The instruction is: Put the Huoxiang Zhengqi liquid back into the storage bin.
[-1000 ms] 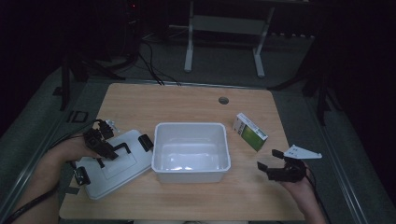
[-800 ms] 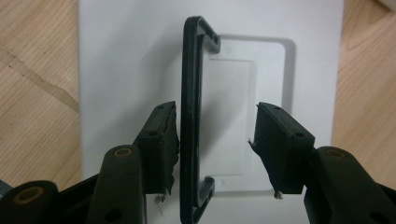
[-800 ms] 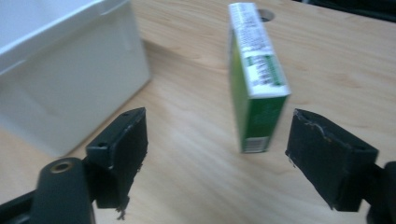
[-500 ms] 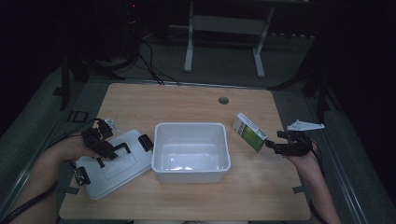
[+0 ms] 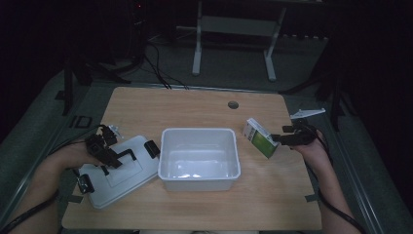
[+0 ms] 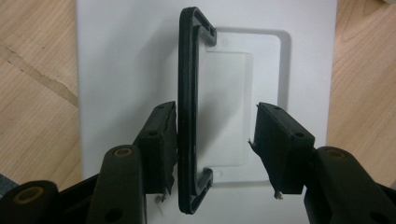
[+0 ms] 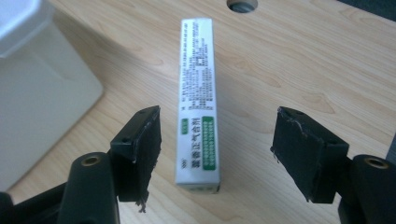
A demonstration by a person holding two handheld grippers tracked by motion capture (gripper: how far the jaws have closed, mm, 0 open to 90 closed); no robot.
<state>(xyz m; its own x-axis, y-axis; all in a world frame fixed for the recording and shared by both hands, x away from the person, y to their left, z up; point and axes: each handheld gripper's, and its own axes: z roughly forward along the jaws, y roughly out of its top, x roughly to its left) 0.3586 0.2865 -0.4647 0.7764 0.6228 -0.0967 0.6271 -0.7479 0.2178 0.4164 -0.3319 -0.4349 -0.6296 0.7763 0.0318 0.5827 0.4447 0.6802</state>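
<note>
Jaws on the right gripper [image 7: 215,154] have just been closing but stand apart around the small box [image 7: 197,98], not touching it yet. It stands on edge on the tabletop [image 5: 204,105] beside the white bin [image 5: 199,157]. Light, crushable cardboard, so pinch the broad faces gently. Green label, print too small to read. Left gripper [image 6: 215,144] hangs half-open around the lid's black handle [image 6: 187,93], one pad against it.

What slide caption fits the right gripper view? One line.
Open right gripper straddling upright green-white box beside tub.

**Both grippers low, jaws parted**

Left gripper [image 5: 104,155]: forearm enters from the lower left, jaws half parted, pointing down. Right gripper [image 5: 287,139]: hand at far right, jaws pointing left, wide and just been closing, pads touching nothing.
</note>
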